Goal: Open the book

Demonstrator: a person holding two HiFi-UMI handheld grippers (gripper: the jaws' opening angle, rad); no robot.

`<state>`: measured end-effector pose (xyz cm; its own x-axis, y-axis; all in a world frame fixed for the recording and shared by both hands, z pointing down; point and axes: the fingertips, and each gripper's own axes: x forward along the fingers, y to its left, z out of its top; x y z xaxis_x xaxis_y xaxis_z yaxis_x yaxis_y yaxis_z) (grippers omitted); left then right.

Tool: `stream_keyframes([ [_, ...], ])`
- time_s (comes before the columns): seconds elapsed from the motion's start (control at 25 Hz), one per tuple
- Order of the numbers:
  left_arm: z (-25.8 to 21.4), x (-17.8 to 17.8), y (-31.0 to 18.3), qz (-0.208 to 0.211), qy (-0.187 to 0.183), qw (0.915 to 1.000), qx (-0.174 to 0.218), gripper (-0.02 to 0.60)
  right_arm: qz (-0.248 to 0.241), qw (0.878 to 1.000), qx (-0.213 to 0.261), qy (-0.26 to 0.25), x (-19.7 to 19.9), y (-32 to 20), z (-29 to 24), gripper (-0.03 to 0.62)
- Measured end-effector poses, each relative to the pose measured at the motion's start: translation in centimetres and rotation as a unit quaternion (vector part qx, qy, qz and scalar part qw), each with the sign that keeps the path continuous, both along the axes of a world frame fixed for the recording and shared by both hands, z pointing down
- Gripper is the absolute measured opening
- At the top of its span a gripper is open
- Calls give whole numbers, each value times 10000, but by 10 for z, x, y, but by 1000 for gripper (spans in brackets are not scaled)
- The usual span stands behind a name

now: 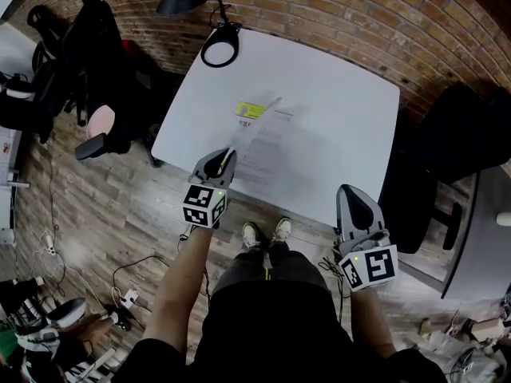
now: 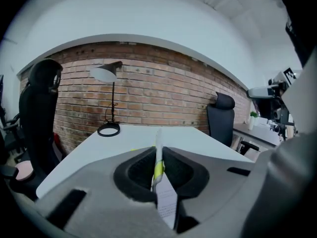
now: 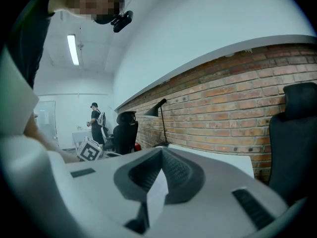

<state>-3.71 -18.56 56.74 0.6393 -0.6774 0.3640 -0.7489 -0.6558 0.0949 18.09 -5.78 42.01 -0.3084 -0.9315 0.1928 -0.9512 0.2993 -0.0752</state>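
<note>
While the book [image 1: 270, 152] is lying flat toward the near edge of the tabletop [image 1: 335, 94], roughly midway along it, its cover [image 1: 254, 126] is standing up on edge, rising from the left side of the printed page beneath. A yellow patch is showing near the far end of that raised cover.

The left gripper [image 1: 227, 159] is pinching the cover's near corner. In the left gripper view its jaws are pressing on the thin sheet from both sides, and the yellow band and lines of print are running up between them. The right gripper [image 1: 354, 191] is hanging just off the near edge toward the right corner, well apart from the book, with its jaws pressed together on nothing.

Further out, a black lamp [image 1: 220, 45] is sitting at the far left corner, and a dark chair [image 1: 459, 138] is standing beyond the right edge.

The opening step is looking about half done, with the cover lifted but not yet laid over. Judging from this, the next move is calling for the left gripper to swing the cover across to the left until it is lying flat, and then to let go. A tug too hard risks dragging the whole book.
</note>
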Motion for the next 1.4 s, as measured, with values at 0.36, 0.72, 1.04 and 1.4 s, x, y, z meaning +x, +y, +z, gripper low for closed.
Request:
stream_keyframes([
  [0.36,-9,-62,-27,-788,276,9965,90,49,-87,9999,42,135,-7,-13,-7,12],
  [0.72,7,-115,-45,-1480,561,9874,-27,49,-95,9996,-3,278,-15,-25,-8,12],
  [1.04,38,-157,-53,-1997,652,9771,-329,51,-41,9993,-27,367,-23,-33,-12,12],
  [1.4,79,-180,-60,-2139,236,9745,-639,51,93,9988,-132,464,-26,-35,-11,12],
])
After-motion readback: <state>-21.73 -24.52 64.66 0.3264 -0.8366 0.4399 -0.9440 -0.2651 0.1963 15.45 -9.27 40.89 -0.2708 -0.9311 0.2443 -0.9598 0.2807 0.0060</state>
